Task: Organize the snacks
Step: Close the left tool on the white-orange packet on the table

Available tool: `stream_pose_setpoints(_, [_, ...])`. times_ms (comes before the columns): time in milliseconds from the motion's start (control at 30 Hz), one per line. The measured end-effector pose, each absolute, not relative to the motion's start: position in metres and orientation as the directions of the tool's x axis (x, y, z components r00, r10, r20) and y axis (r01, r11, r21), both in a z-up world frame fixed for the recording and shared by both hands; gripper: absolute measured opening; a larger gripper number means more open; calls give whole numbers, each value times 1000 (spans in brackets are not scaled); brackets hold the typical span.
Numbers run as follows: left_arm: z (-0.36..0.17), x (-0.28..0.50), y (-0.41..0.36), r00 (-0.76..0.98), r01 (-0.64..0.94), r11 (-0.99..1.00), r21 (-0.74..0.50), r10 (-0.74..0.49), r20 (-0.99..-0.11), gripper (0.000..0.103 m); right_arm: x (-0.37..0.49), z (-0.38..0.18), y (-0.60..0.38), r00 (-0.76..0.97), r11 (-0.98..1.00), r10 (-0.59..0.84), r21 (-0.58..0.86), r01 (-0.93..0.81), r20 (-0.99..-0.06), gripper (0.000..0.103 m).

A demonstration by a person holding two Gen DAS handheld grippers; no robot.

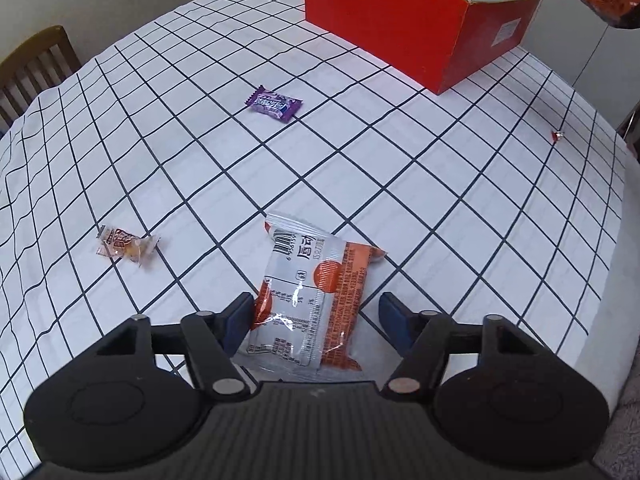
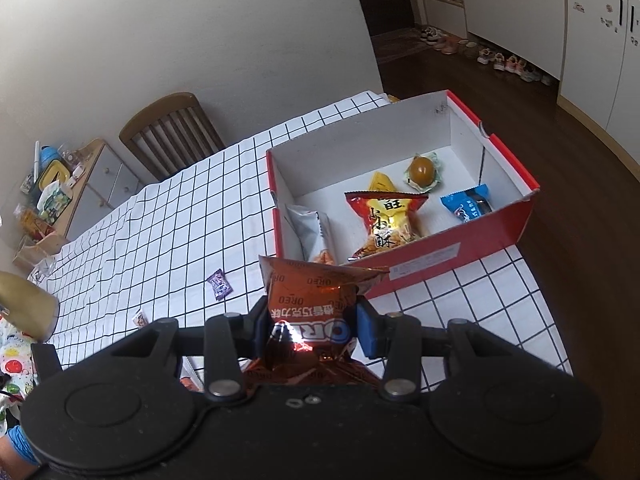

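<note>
A table under a white cloth with a dark grid (image 1: 360,168) fills both views, with a wooden chair (image 2: 172,136) at its far edge and an open red cardboard box (image 2: 404,256) as the landmark on top. Inside the box lie a red-and-yellow snack bag (image 2: 386,220), a silver packet (image 2: 312,232) against its left wall, a blue packet (image 2: 466,204) toward its right wall, and a round brown sweet (image 2: 422,170) near its back. The right gripper (image 2: 312,320) hangs just in front of the box, jaws clamped on an orange Oreo packet (image 2: 312,292). Well away from the box, the left gripper (image 1: 316,316) stands with jaws apart around a white-and-orange packet (image 1: 312,288) lying on the cloth; its right pad is clear of the packet. A purple candy (image 1: 274,103) lies between that packet and the box, and a small clear-wrapped candy (image 1: 126,246) lies farther from the box, off to the left.
</note>
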State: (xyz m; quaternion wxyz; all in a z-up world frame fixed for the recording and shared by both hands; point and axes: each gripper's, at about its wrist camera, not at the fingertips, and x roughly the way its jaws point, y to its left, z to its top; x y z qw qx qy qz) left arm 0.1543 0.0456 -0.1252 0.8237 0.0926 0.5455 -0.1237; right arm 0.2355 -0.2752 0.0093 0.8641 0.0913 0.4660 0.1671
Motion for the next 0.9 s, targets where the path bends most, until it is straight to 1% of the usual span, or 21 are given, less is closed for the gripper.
stream_pose_setpoints(67, [-127, 156, 47, 375, 288, 957, 23, -91, -922, 56, 236, 10, -276, 511, 928, 373, 314, -202, -774, 41])
stream_pose_setpoints(200, [-127, 156, 46, 380, 267, 963, 32, -75, -922, 54, 237, 9, -279, 510, 928, 373, 314, -201, -775, 41])
stream_pose_setpoints(267, [-126, 155, 45, 387, 251, 967, 37, -66, -920, 51, 238, 8, -280, 509, 927, 374, 314, -203, -775, 41])
stream_pose_setpoints(400, [-126, 156, 44, 397, 188, 981, 46, -33, -917, 50, 243, 7, -283, 505, 925, 381, 319, -209, -774, 41])
stream_pose_setpoints(567, [-120, 158, 47, 394, 95, 995, 13, -26, -919, 50, 251, 7, -288, 499, 921, 390, 322, -220, -774, 41])
stream_pose_setpoints(700, [-105, 159, 42, 407, 20, 1000, -23, -29, -913, 50, 259, 8, -294, 493, 917, 398, 324, -232, -773, 41])
stream_pose_setpoints(900, [-70, 164, 21, 454, -50, 995, -85, -53, -889, 50, 269, 12, -302, 490, 909, 416, 329, -256, -766, 41])
